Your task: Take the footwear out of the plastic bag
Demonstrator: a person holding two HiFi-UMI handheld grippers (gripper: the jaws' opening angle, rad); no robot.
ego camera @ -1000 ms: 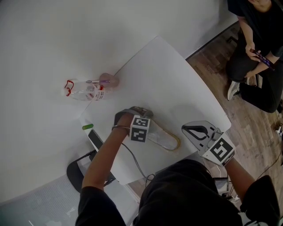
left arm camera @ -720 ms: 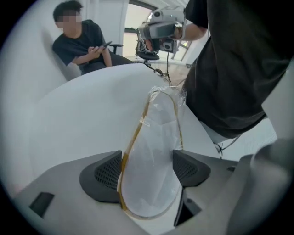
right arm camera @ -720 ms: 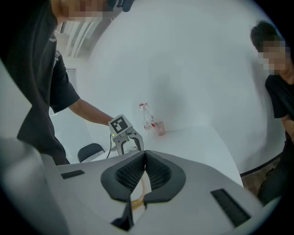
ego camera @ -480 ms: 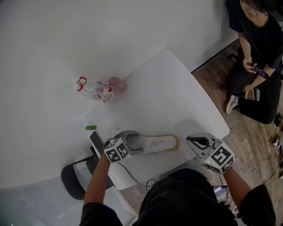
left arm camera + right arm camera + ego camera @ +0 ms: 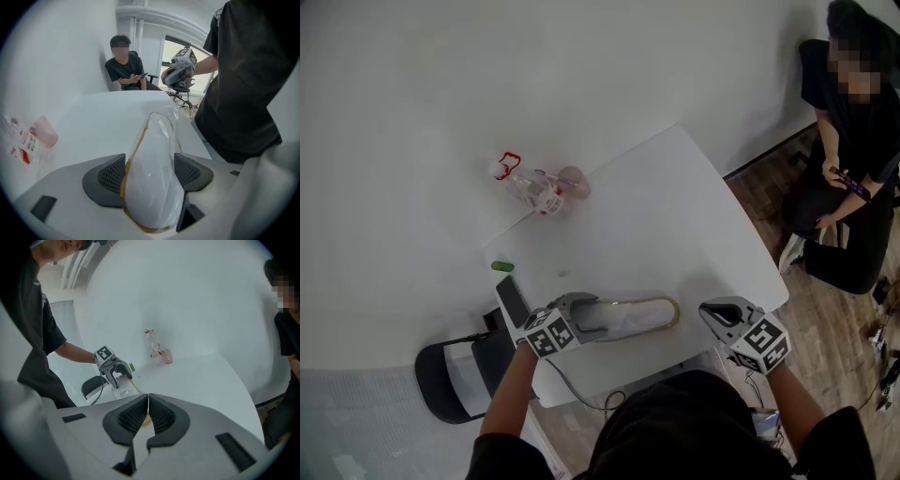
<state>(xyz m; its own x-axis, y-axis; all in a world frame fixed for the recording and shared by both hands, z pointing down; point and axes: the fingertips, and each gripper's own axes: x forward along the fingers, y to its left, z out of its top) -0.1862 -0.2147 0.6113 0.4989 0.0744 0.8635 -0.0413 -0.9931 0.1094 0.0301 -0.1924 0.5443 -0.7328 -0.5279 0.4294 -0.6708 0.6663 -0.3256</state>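
A pale slipper with a tan sole, wrapped in a clear plastic bag (image 5: 630, 315), lies near the front edge of the white table (image 5: 675, 216). My left gripper (image 5: 579, 315) is at the bag's left end. In the left gripper view its jaws are closing, and both pads (image 5: 110, 176) touch the sides of the bagged slipper (image 5: 151, 187), which points away between them. My right gripper (image 5: 722, 315) hangs at the table's front right corner, shut and holding nothing. The right gripper view shows its pads (image 5: 159, 416) pressed together, with the left gripper (image 5: 115, 372) and the bag (image 5: 123, 388) beyond.
A clear bottle with a red cap (image 5: 528, 187) and a pink cup (image 5: 573, 181) lie at the table's far left edge. A small green thing (image 5: 502, 266) and a dark flat object (image 5: 512, 300) are near the left gripper. A black chair (image 5: 450, 375) stands below left. A person (image 5: 853, 197) sits at right.
My left gripper moved from above the middle of the bagged slipper to its left end and narrowed its jaws around it. The right gripper stayed shut by the table's front right corner.
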